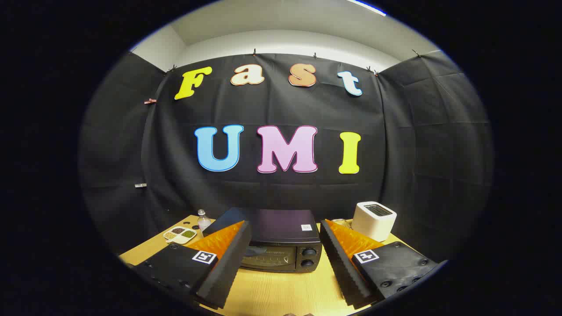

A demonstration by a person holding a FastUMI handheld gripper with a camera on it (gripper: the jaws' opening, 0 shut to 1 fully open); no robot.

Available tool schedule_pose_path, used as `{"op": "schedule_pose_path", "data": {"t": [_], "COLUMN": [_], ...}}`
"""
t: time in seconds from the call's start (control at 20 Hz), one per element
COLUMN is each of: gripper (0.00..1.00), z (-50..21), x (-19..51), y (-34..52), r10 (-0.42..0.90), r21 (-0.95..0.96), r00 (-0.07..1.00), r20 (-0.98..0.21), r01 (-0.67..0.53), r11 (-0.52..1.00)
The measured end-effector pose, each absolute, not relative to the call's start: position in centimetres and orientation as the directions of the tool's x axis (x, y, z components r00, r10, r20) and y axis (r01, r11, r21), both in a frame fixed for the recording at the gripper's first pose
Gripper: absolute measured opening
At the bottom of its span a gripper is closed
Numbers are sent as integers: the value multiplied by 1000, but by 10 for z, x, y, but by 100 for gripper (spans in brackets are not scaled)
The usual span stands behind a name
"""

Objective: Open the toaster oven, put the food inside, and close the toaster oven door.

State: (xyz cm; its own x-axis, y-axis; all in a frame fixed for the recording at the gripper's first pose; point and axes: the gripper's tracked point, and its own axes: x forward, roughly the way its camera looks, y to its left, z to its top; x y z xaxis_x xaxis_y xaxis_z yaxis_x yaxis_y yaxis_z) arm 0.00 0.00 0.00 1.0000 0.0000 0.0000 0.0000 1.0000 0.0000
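Your camera rides on the gripper (284,228), looking level along its spread, empty fingers at the toaster oven (281,243), which stands near, just ahead between them, its shut door facing you.

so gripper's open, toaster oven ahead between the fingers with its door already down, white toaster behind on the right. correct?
Not quite: in the gripper view the toaster oven has its door closed, not down. The rest holds: the gripper is open, and the white toaster stands behind on the right.
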Motion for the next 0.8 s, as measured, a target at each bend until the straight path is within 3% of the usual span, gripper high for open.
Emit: {"op": "schedule_pose_path", "data": {"t": [0.8], "gripper": [98], "z": [-17], "x": [17], "y": [13], "r10": [43], "r21": [-18], "r00": [996], "r20": [-82], "r01": [-45], "r11": [999]}}
